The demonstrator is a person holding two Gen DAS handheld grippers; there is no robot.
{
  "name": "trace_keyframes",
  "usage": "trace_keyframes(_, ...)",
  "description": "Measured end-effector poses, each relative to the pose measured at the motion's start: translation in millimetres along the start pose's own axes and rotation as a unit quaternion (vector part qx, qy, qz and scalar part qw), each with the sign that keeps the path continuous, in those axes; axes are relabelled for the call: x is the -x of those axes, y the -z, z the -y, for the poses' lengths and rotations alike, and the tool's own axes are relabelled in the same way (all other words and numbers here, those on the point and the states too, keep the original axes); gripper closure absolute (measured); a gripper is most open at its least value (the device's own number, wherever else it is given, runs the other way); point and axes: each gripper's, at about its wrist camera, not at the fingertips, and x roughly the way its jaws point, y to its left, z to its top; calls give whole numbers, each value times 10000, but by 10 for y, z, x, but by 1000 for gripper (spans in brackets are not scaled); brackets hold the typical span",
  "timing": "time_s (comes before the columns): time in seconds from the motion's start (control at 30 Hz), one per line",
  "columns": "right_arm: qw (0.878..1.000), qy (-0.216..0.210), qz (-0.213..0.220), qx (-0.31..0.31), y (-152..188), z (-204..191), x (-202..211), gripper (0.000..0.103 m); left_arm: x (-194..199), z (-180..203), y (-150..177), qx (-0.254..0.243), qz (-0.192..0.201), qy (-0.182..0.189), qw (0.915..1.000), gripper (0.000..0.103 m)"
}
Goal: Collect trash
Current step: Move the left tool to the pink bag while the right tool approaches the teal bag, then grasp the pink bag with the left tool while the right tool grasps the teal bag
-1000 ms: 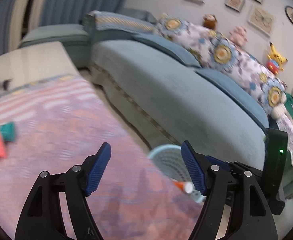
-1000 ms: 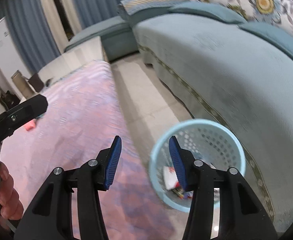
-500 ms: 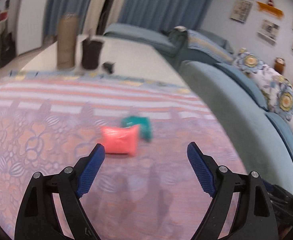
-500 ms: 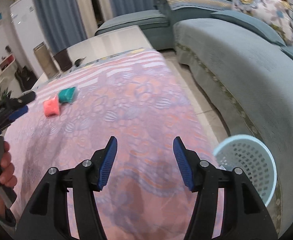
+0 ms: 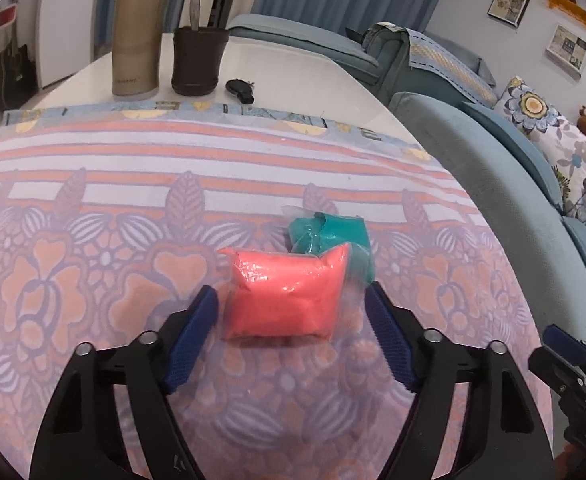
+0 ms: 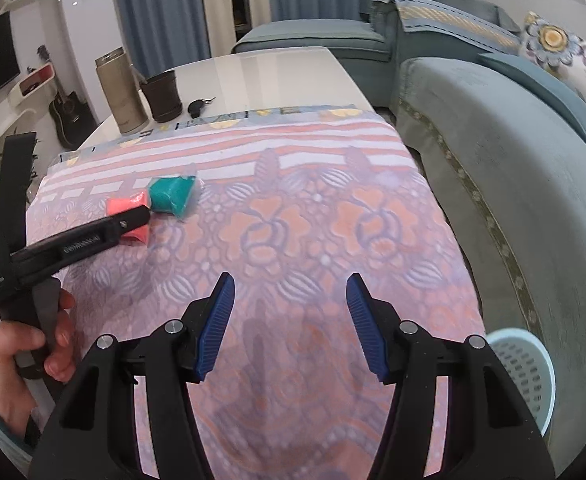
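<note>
A pink-red plastic packet (image 5: 287, 294) lies on the patterned tablecloth (image 5: 93, 280), with a teal packet (image 5: 333, 236) touching it just behind. My left gripper (image 5: 291, 316) is open, its blue pads on either side of the pink packet with gaps on both sides. In the right wrist view the pink packet (image 6: 127, 206) and the teal packet (image 6: 172, 195) lie at the far left, with the left gripper's finger across the pink one. My right gripper (image 6: 289, 312) is open and empty over the cloth. A light blue trash basket (image 6: 527, 364) stands on the floor at the lower right.
A tan flask (image 5: 139, 32), a dark cup (image 5: 199, 60) and a black key fob (image 5: 241, 90) stand on the bare white tabletop beyond the cloth. A blue-grey sofa (image 6: 513, 152) runs along the right side, with a narrow floor gap to the table.
Both grippers swung away from the basket toward the table. My left gripper moved forward until its open pads came around the pink packet. The right gripper stayed open.
</note>
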Motion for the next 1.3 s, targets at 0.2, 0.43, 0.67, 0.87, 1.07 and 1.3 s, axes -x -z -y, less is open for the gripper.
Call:
trace_keyframes(0.2, 9996, -267, 32, 102, -194, -223, -238, 48, 24, -143, 18, 273, 87, 260, 9993, 57)
trace_keyframes(0.43, 9974, -598, -143, 381, -457, -591, -683, 48, 269, -410, 37, 685, 607, 253, 9955, 58)
trace_keyframes(0.67, 9919, -516, -490, 1052, -567, -1016, -1158, 48, 317, -660, -12, 1081, 638, 91, 9921, 58)
trace_keyframes(0.87, 9916, -447, -540, 1091, -702, -1130, -1363, 42, 339, -658, -12, 1038, 642, 74, 9925, 58)
trace_keyframes(1.07, 9917, -489, -460, 1093, -737, -1179, -1396, 55, 334, -643, -11, 1003, 622, 123, 9929, 58)
trace_keyframes(1.3, 9941, -652, -260, 822, -652, -1032, -1192, 65, 348, -512, -24, 731, 697, 226, 9946, 58)
